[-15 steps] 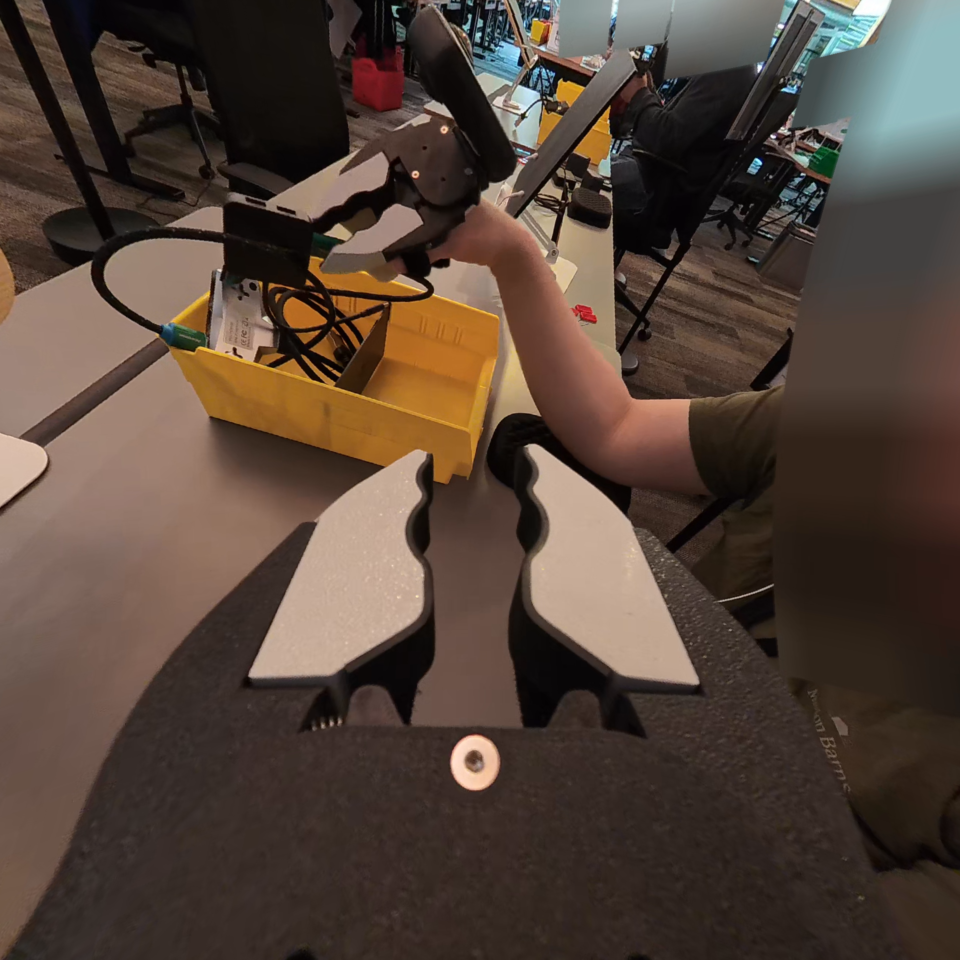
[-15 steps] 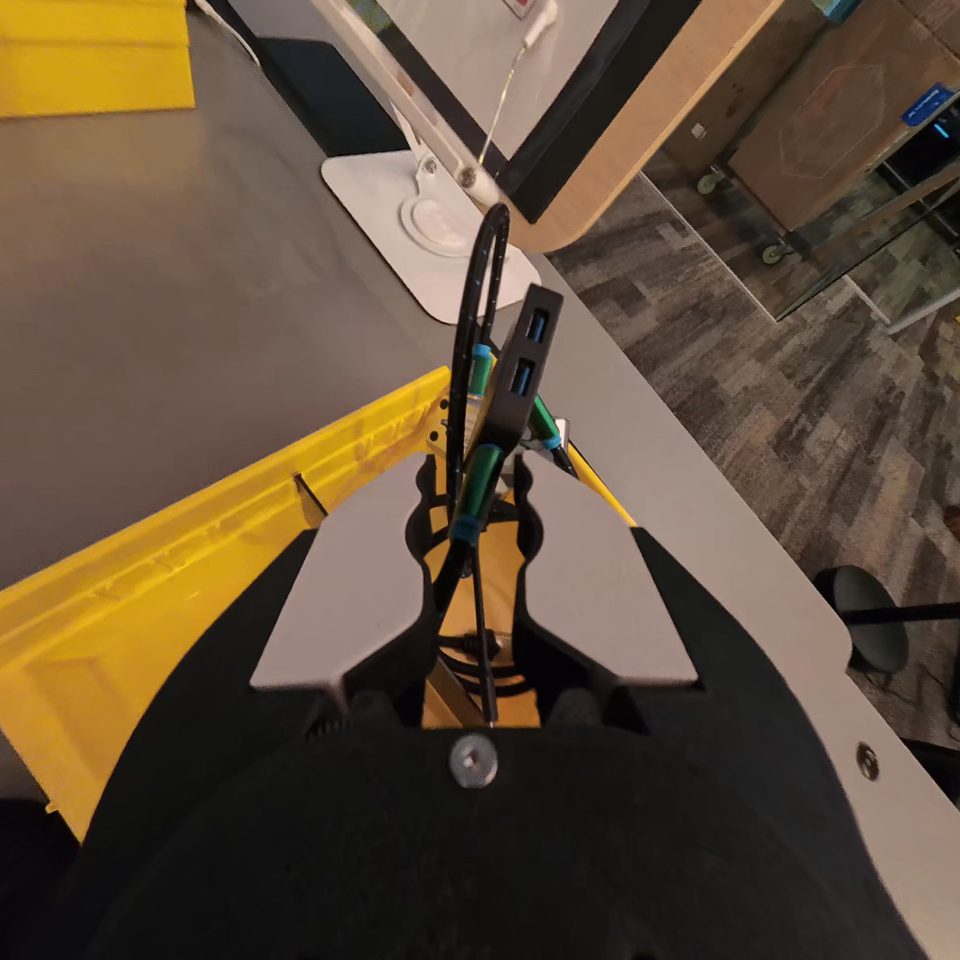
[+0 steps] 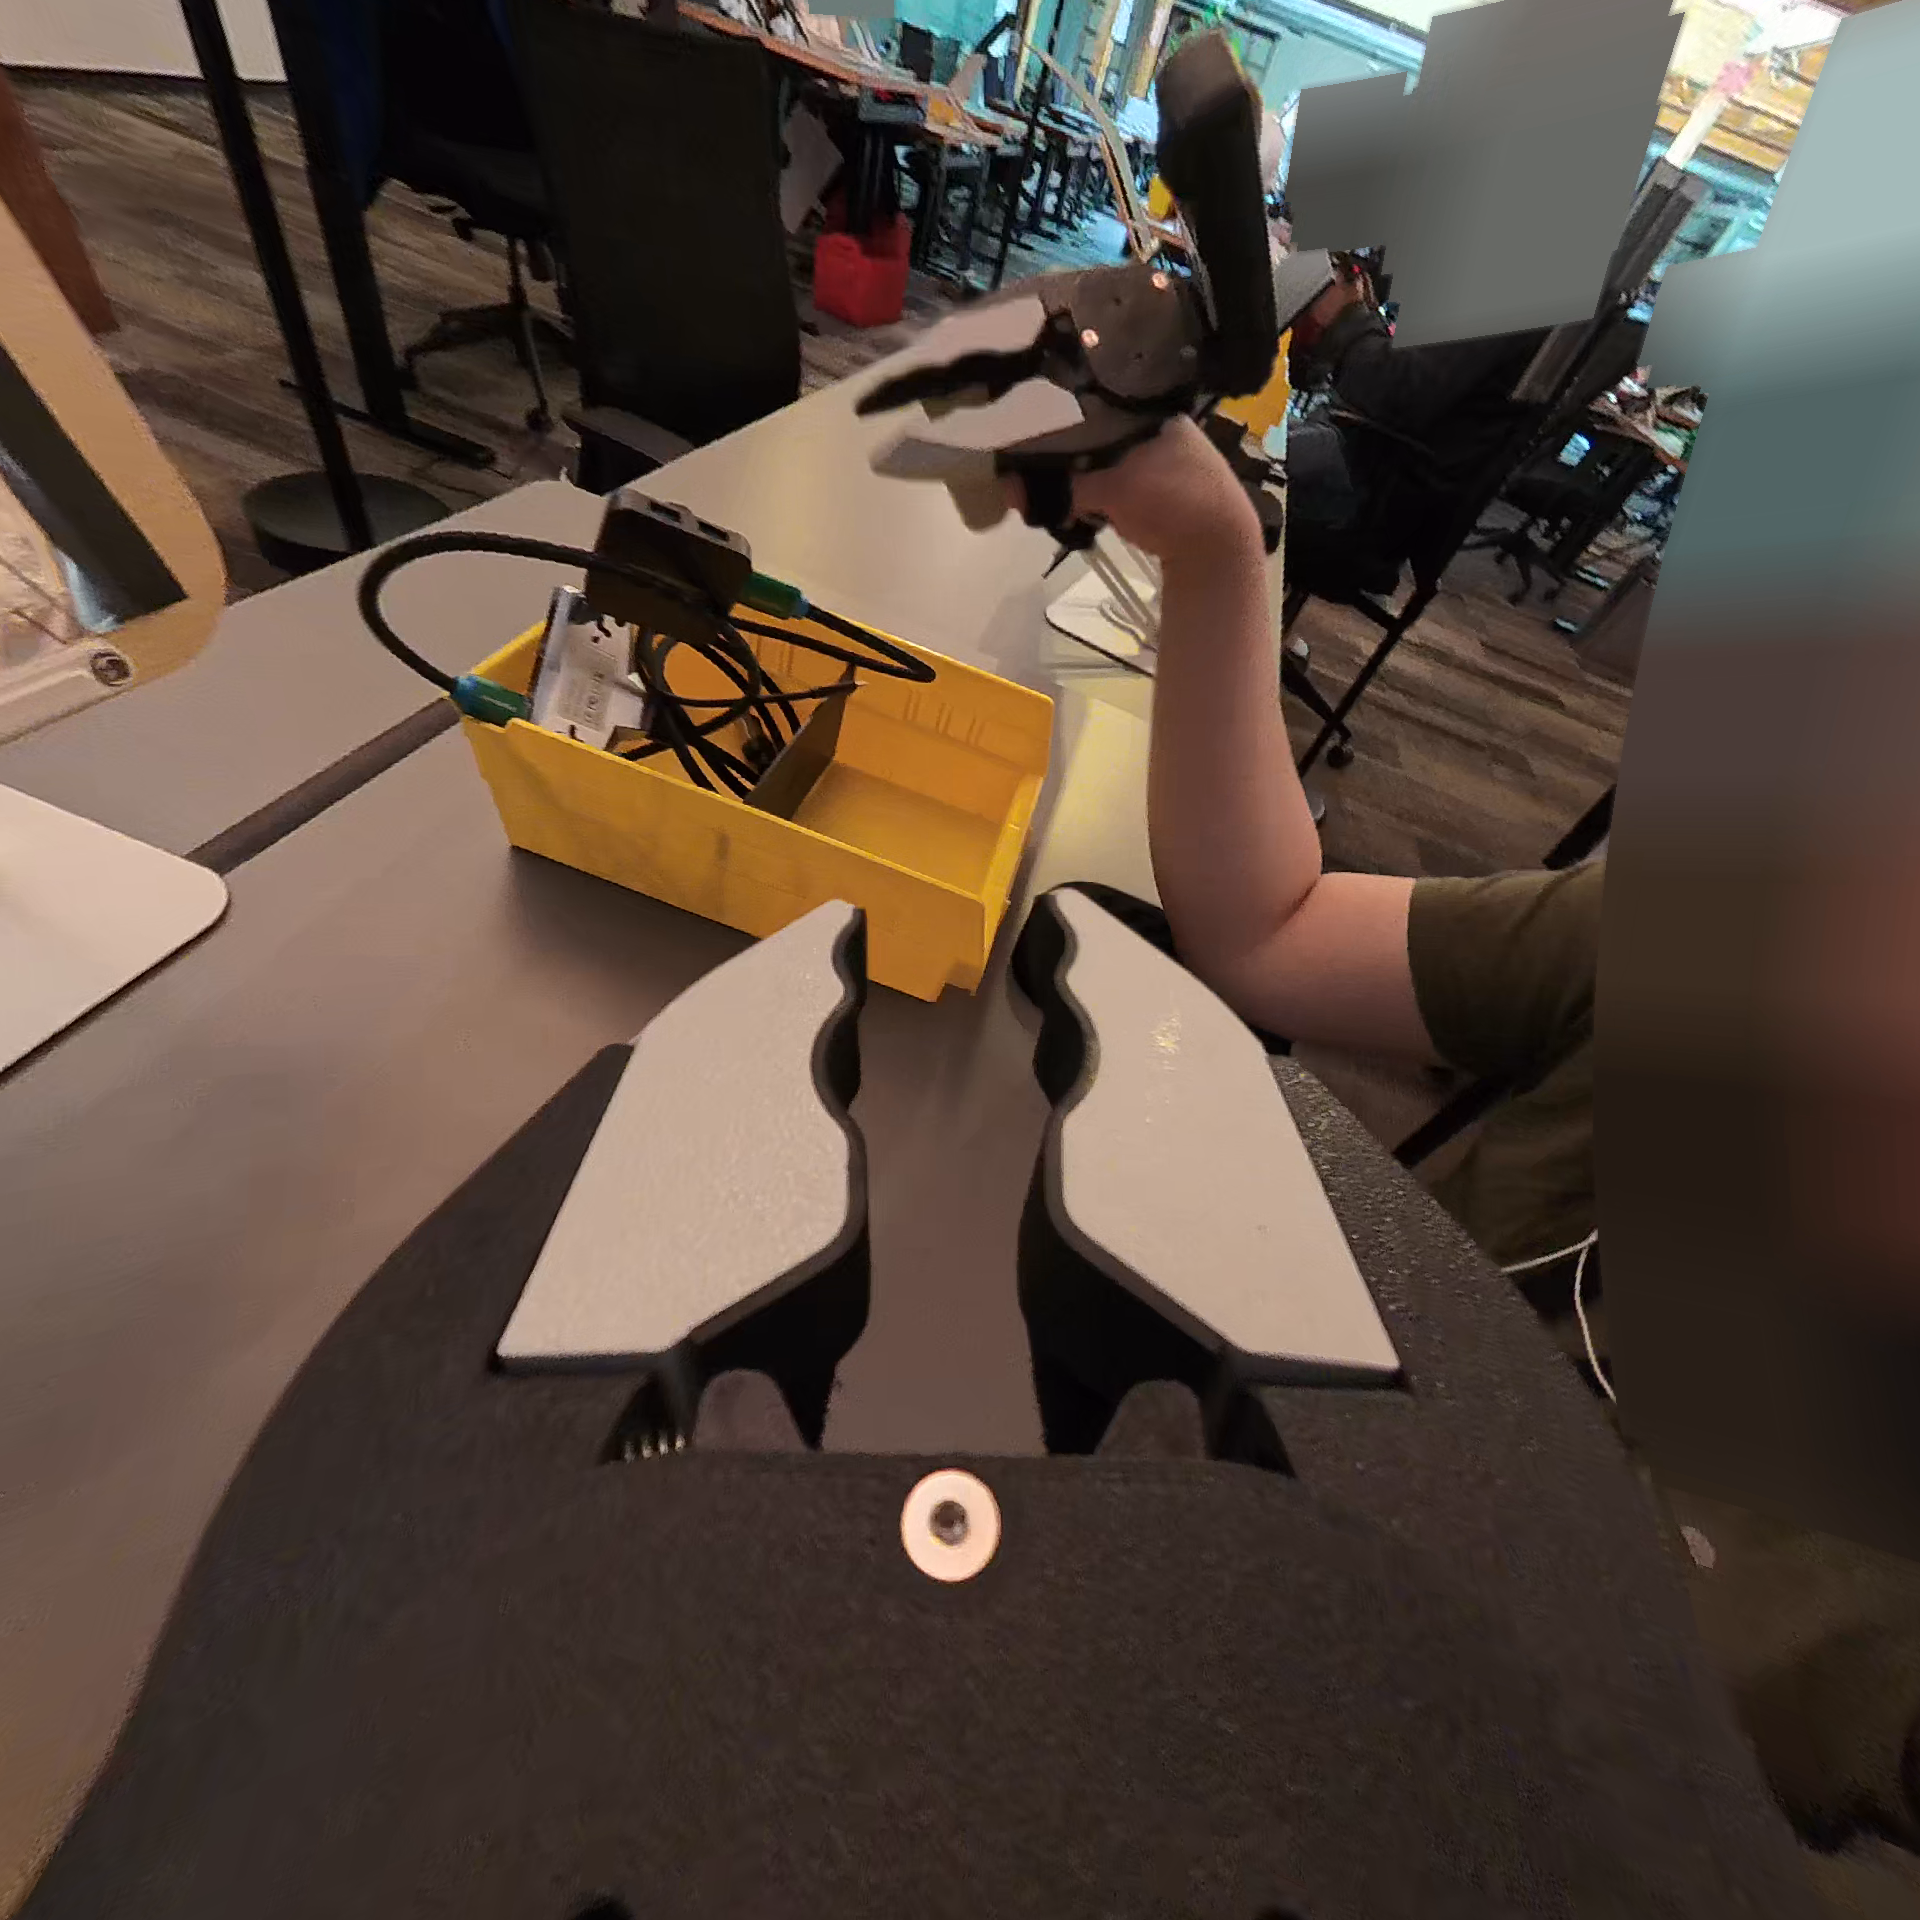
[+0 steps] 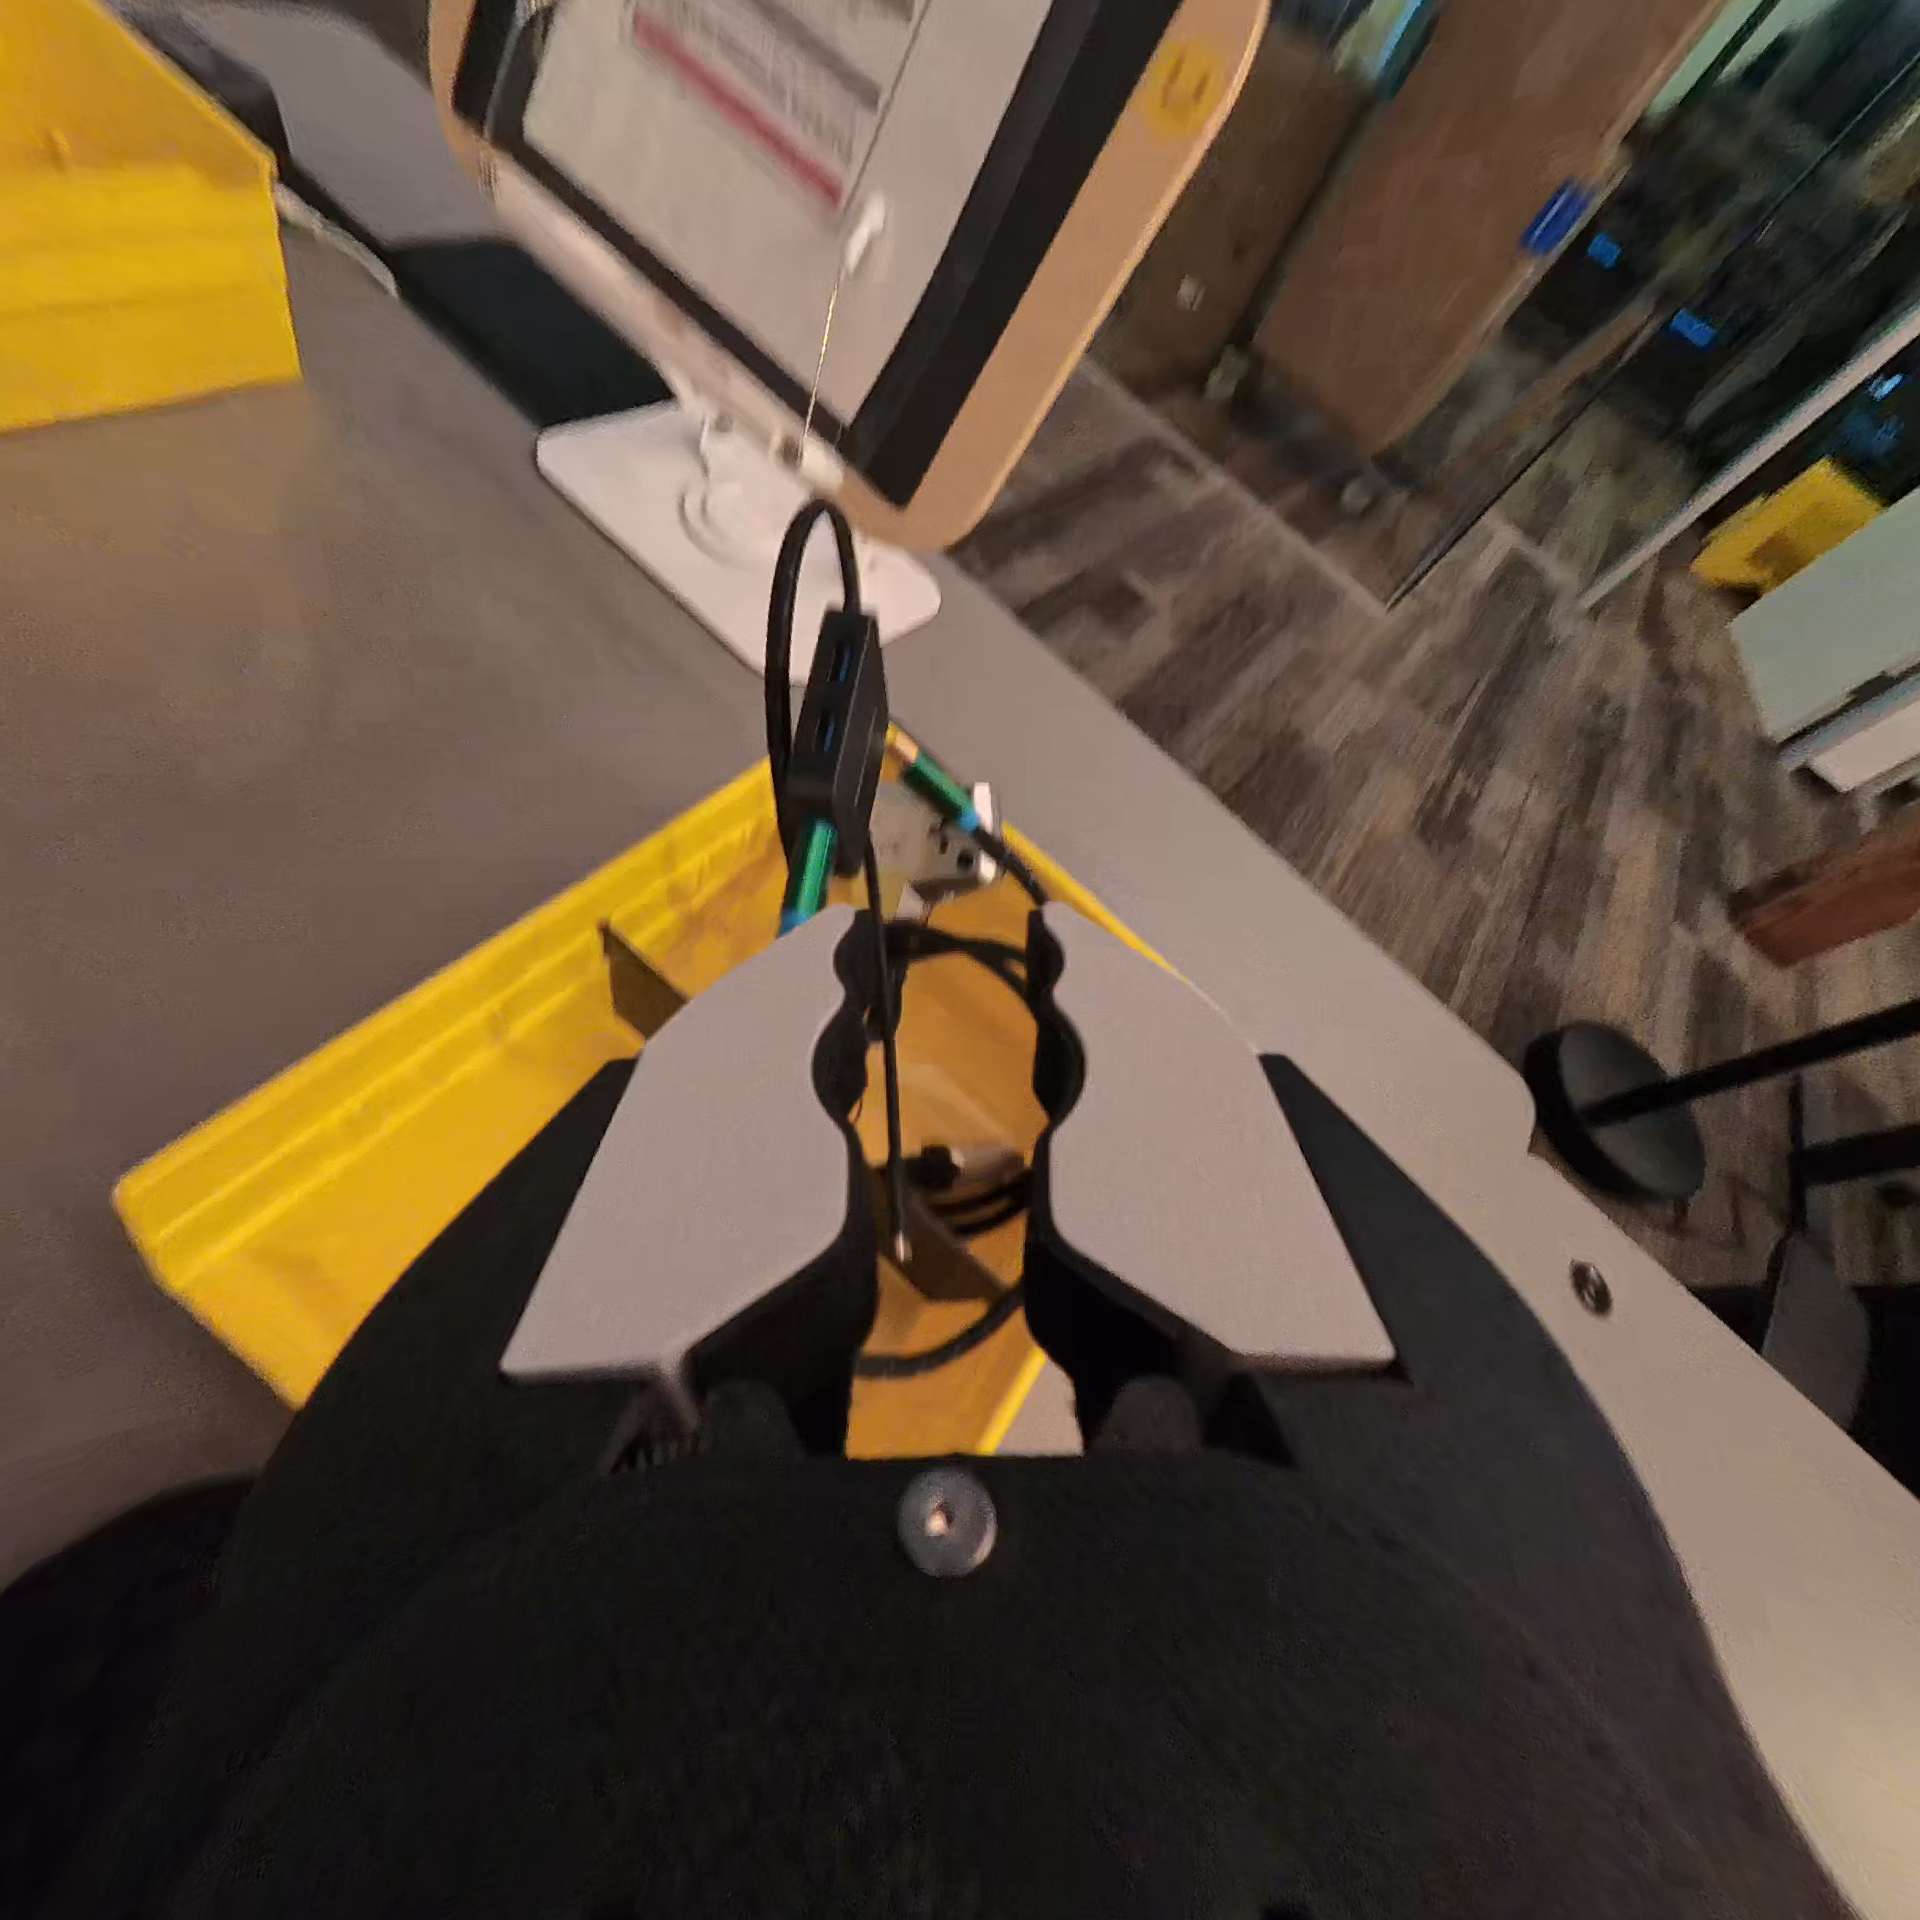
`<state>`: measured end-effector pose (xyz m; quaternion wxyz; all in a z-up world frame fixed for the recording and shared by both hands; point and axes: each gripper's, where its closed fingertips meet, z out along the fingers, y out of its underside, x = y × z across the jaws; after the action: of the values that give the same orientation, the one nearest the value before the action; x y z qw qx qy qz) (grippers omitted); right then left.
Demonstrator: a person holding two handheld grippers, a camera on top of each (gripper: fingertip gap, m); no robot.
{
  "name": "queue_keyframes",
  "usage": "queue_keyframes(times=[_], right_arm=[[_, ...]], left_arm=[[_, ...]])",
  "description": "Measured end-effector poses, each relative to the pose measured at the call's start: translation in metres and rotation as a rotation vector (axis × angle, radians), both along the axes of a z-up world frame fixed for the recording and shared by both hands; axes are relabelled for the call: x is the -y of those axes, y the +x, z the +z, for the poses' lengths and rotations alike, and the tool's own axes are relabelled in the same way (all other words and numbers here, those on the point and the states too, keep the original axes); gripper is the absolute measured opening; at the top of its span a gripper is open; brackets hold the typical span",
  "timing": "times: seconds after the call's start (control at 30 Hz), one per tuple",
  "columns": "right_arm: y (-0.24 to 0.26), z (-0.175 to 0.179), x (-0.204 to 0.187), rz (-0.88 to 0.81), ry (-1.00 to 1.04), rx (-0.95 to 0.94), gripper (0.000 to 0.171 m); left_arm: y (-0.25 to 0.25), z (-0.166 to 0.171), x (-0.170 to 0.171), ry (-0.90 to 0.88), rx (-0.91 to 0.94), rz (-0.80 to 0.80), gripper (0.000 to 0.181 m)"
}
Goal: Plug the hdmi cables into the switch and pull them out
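A: Switch (image 3: 670,556), small black rectangular box with two ports on the upper edge, propped at the far-left end of the yellow plastic bin (image 3: 727,842). Leaning on a white paper-wrapped item (image 3: 582,675) and a tangle of black cables (image 3: 717,707).

B: Cabling on it?

A: Black braided cable (image 3: 416,582) looping out left from the switch, ending in a green-and-blue connector (image 3: 488,698) at the bin's left rim. Second green connector (image 3: 769,597) plugged into the right side of the switch, lead trailing right over the bin. Cardboard divider (image 3: 805,758) mid-bin; right compartment holding nothing visible.

B: Left gripper?

A: Left gripper (image 3: 940,961) low over the grey table (image 3: 312,1039), just short of the bin's near corner. Fingers apart, nothing between them.

B: Right gripper?

A: Right gripper (image 3: 914,426) raised in a hand (image 3: 1174,499), up and right of the switch, clear of it. Forearm upright beside the bin's right end. Fingers apart, empty. From its own view: right gripper (image 4: 940,920) above the bin (image 4: 416,1091), switch (image 4: 842,727) ahead past the fingertips, not touching. Thin black lead (image 4: 888,1039) seen through the gap between the fingers, lying below in the bin, not clamped. Frame motion-blurred.

B: Surroundings?

A: White stand base (image 3: 73,914) at left table edge. Tan-edged panel (image 4: 1091,270) on a white base (image 4: 727,530) beyond the switch in the right wrist view. Second yellow bin (image 4: 125,260) at top left there.
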<state>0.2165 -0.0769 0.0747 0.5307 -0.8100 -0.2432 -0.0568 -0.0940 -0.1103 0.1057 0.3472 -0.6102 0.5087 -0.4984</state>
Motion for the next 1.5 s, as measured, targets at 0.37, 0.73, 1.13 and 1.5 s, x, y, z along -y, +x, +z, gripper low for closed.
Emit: queue_keyframes(times=[0.37,0.73,1.13,1.5], right_arm=[[0.050,-0.079,0.029,-0.146,-0.390,0.038,0.029],[0.092,-0.158,0.044,-0.347,-0.696,-0.317,0.039],[0.079,-0.197,0.073,-0.577,-0.956,-0.215,0.010],[0.046,-0.197,0.081,-0.539,-0.955,-0.228,0.008]], left_arm=[[-0.113,-0.015,-0.082,0.120,-0.278,0.760,0.042],[-0.329,-0.080,-0.158,-0.167,-0.465,1.398,0.072],[-0.349,-0.204,-0.188,-0.513,-0.632,1.186,0.025],[-0.312,-0.209,-0.172,-0.348,-0.866,0.963,0.007]])
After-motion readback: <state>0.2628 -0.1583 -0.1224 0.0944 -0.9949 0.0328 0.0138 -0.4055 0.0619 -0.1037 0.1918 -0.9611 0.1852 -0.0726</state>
